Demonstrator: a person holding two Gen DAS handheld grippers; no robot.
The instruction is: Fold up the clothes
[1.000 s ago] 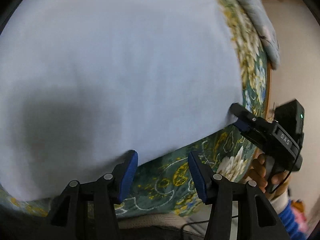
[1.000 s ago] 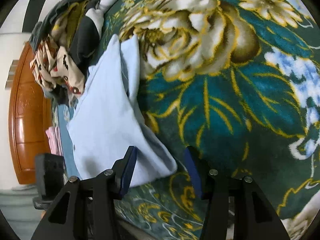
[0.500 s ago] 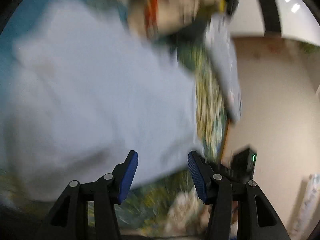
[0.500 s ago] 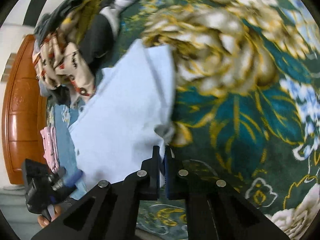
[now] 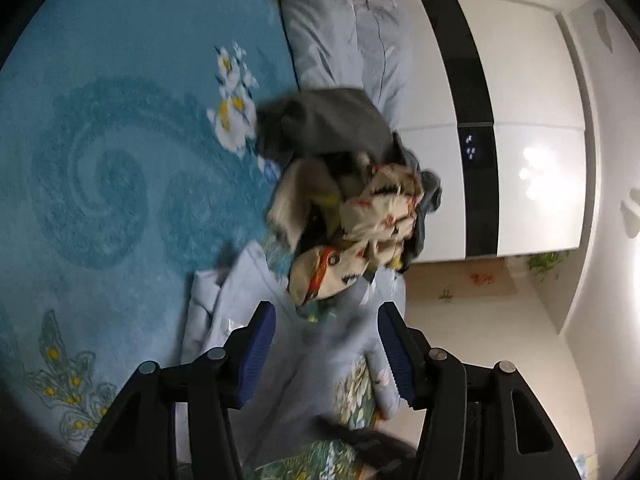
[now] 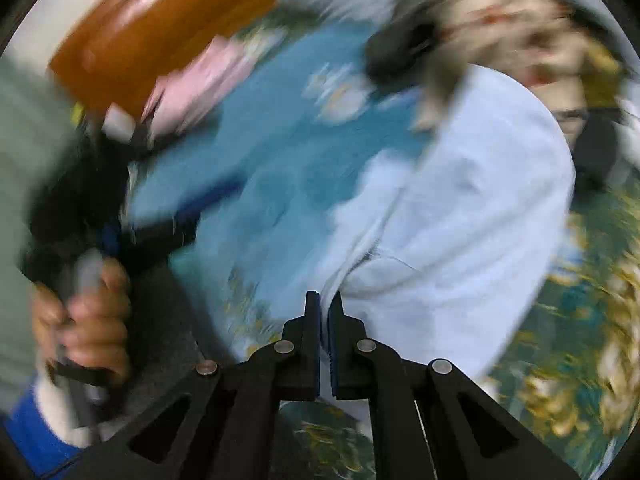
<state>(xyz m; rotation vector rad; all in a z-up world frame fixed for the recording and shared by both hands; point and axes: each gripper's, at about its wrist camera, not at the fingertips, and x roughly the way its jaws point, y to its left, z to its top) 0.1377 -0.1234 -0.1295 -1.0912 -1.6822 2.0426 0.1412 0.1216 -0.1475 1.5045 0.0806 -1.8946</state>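
Pale blue cloth, the garment (image 6: 472, 216) I am folding, is pinched at one edge between my right tongs (image 6: 324, 308), whose jaws are pressed nearly together with only the fabric's thickness between them. From that grip the garment spreads up and to the right ahead of the right tongs, with one layer doubled over another along a seam near the pinch, though motion blur keeps me from tracing the fold lines exactly. My left tongs (image 5: 326, 344) stand wide apart and hold nothing; the same pale blue garment (image 5: 256, 320) lies just ahead of and beneath them on the bed's teal floral blanket (image 5: 120, 140), bunched at its left edge instead of lying flat. Beyond the left tongs, past the garment, sits a jumbled heap of clothes (image 5: 352, 200), grey, cream and printed pieces tangled together with no fold in them that I can see. In the right view my left hand (image 6: 80, 304) grips its handle off to the left of the right tongs. I judge the work on this one garment to be partway along: some of it is already doubled, but it is not yet a neat, squared stack, and the carried edge still has to be laid down and smoothed. The heap suggests a good deal of the folding remains, though I cannot tell whether any finished pieces lie out of view.
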